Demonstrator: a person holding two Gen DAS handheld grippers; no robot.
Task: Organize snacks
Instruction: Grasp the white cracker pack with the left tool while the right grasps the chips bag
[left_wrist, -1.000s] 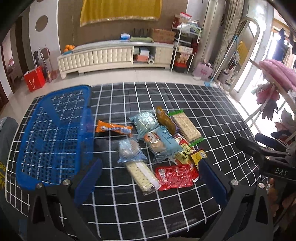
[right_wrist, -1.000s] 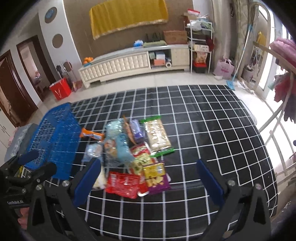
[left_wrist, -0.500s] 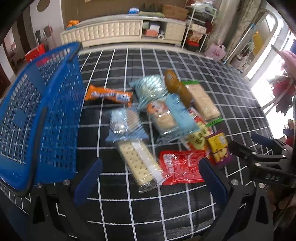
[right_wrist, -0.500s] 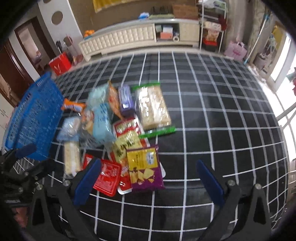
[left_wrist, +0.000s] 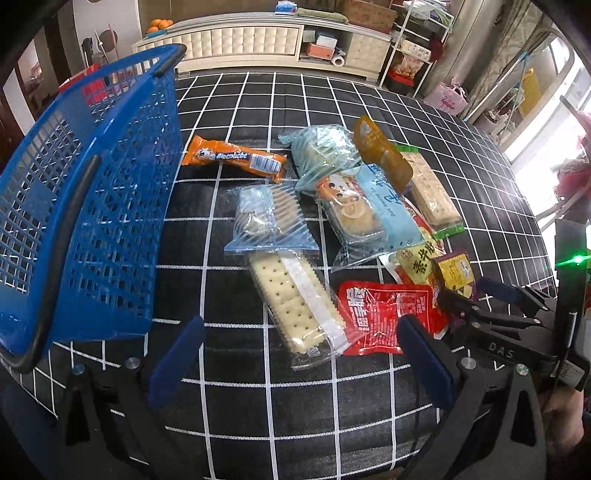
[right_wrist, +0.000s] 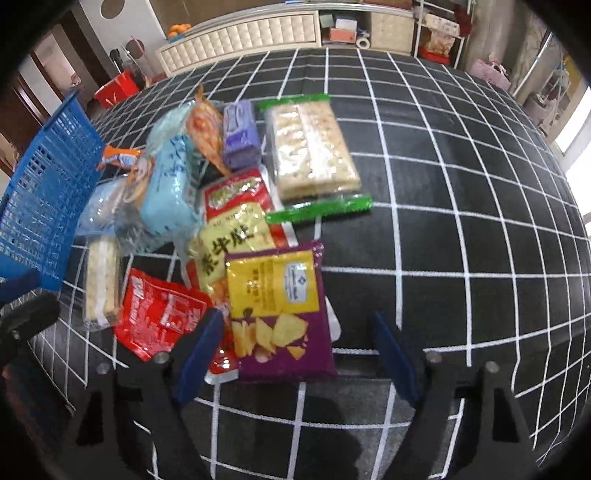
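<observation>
A pile of snack packs lies on the black checked tablecloth (right_wrist: 461, 221), to the right of a blue basket (left_wrist: 92, 221). My left gripper (left_wrist: 301, 354) is open and low over the pile, with a clear cracker pack (left_wrist: 295, 306) between its fingers, untouched. A red pack (left_wrist: 388, 314) lies by its right finger. My right gripper (right_wrist: 295, 347) straddles a purple and yellow chips pack (right_wrist: 277, 295). Its jaws are closing, and the right pad still stands clear of the pack. An orange bar (left_wrist: 236, 158) and a light blue cake pack (left_wrist: 369, 210) lie farther back.
A green-edged cracker pack (right_wrist: 314, 151) lies at the pile's far right side. The cloth right of the pile is bare. A white cabinet (left_wrist: 240, 40) and a shelf rack (left_wrist: 413, 51) stand behind the table. A hand (left_wrist: 561, 417) holds the right gripper.
Both grippers sank toward the snack pile, which now looks larger. The right jaws narrowed around the purple chips pack. The left jaws stayed wide over the cracker pack.
</observation>
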